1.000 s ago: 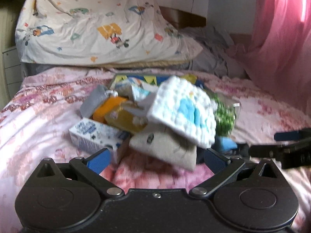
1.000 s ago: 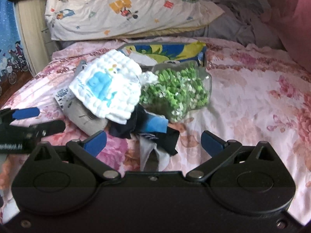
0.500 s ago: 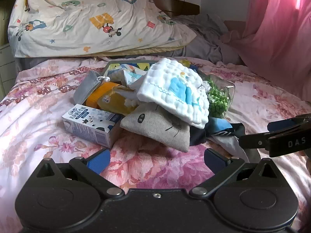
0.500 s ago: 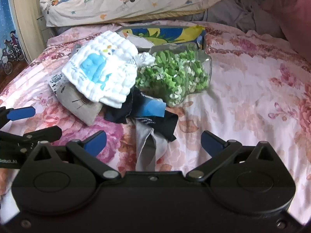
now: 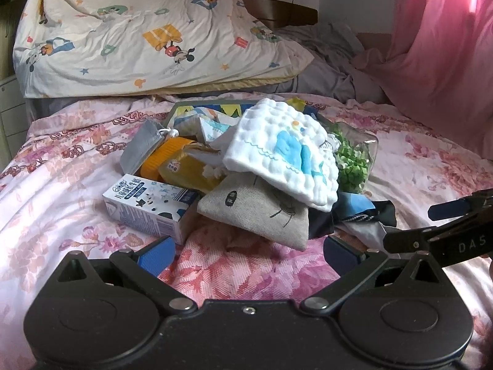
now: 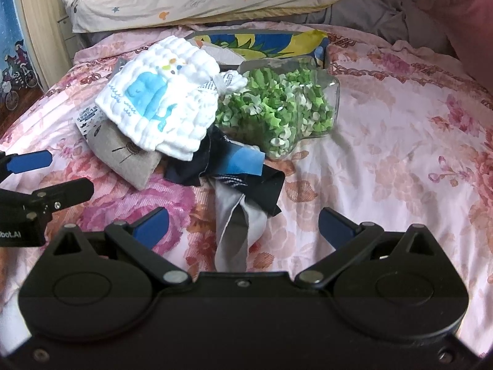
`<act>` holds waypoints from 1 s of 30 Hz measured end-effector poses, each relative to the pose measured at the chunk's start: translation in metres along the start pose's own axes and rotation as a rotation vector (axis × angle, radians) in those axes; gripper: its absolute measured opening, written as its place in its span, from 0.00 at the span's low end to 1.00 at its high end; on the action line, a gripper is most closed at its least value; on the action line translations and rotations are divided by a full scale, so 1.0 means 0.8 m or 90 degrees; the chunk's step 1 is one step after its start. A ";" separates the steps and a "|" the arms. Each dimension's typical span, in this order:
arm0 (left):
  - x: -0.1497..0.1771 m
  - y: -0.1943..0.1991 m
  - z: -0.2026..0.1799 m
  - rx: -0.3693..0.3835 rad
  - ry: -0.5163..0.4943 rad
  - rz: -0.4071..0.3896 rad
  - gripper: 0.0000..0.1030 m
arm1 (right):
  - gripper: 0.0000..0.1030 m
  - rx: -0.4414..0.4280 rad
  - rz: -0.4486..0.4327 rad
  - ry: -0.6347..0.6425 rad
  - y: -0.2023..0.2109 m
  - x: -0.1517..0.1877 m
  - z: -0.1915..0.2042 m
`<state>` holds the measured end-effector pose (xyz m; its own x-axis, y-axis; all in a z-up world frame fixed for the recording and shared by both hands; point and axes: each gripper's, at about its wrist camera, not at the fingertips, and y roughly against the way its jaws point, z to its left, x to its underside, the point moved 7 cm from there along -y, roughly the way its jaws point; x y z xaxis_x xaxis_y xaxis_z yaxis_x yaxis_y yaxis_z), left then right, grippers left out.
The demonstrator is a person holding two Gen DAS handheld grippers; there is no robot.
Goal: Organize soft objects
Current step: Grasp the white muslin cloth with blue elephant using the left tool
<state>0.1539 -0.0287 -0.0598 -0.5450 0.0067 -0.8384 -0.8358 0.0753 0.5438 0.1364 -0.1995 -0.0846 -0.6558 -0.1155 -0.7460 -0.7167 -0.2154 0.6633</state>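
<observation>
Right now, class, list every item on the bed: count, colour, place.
Washcloth: one, white with blue whale, top of pile.
Linen pouch: one, beige, under the washcloth.
Milk carton: one, white and blue, left of pile, lying flat.
Yellow packet: one, behind the carton.
Grey pouch: one, pile's left rear.
Jar of paper stars: one, clear, green and white, lying right of pile.
Dark cloth: navy, blue, grey, front of pile.
Cartoon quilt: one, cream, at the headboard.
Left claw: open.
Right claw: open.
</observation>
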 end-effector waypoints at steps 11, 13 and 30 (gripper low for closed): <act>-0.011 -0.002 0.002 -0.006 -0.021 -0.012 0.99 | 0.99 -0.002 0.003 0.004 -0.004 0.000 0.001; -0.016 -0.002 -0.001 -0.005 -0.037 -0.015 0.99 | 0.99 -0.002 0.002 0.002 -0.004 0.000 0.000; -0.065 -0.018 -0.024 0.011 -0.168 -0.026 0.99 | 0.99 0.006 -0.031 -0.039 -0.010 -0.009 -0.019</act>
<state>0.1933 -0.0491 -0.0232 -0.4724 0.2623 -0.8414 -0.8544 0.0981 0.5103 0.1502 -0.2119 -0.0854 -0.6335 -0.0460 -0.7724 -0.7498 -0.2098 0.6275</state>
